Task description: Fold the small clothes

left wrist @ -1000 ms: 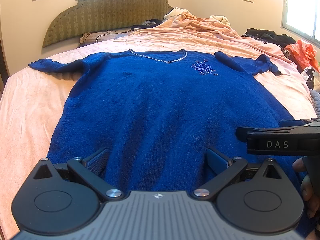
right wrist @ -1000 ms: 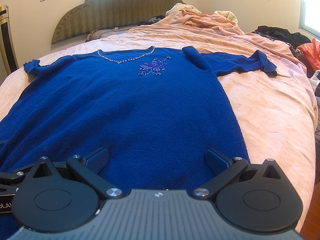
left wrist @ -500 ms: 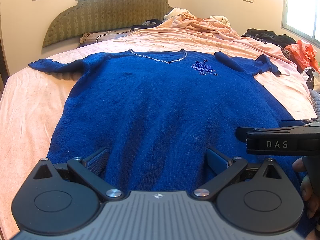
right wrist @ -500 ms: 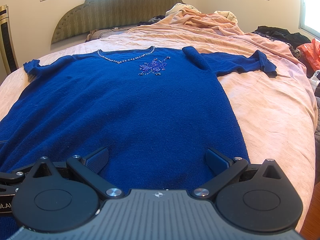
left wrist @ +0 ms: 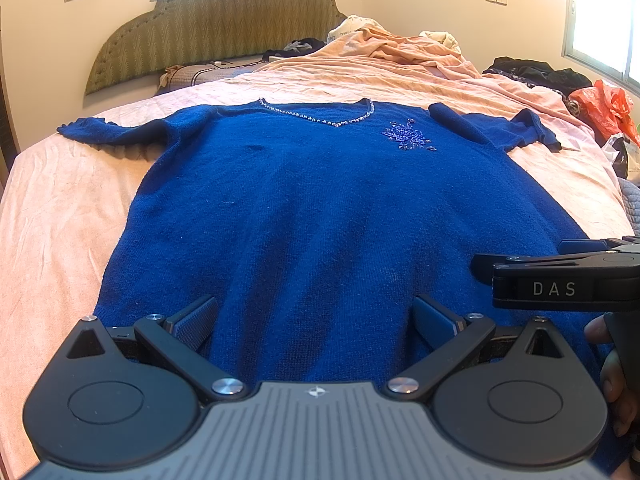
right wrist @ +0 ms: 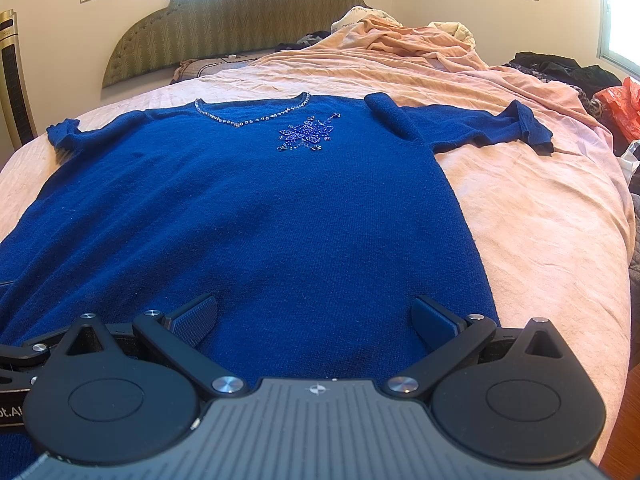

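A deep-blue knitted short-sleeved sweater with a beaded neckline (left wrist: 332,216) lies flat, front up, across a bed under a rumpled peach sheet (left wrist: 56,216), its hem nearest the cameras and its neck toward the green padded headboard (left wrist: 208,28). Nothing has shifted over the last second: both views match the earlier ones, so folding has, by the look of it, not begun and the tools are poised at the start.

The left tongs (left wrist: 316,322) hover above the hem with jaws spread wide and nothing between them. The right tongs (right wrist: 314,322) hang likewise over the hem's right part, wide open and empty. In the left view the other tool's black body marked "DAS" (left wrist: 560,284) juts in just beside the left tongs, with a person's fingers (left wrist: 612,380) on its handle.

The sweater's left side edge (left wrist: 124,224) runs clear over bare sheet, and the right side edge (right wrist: 460,216) does too, leaving open bed on both flanks. Its right sleeve (right wrist: 480,128) stretches out toward a heap of dark clothes (right wrist: 560,66) and an orange plastic bag (left wrist: 608,108) at the bed's far right. The left sleeve (left wrist: 104,132) ends near the mattress edge. Bunched bedding (left wrist: 400,46) lies well beyond the neckline, so a fold upward looks unobstructed.
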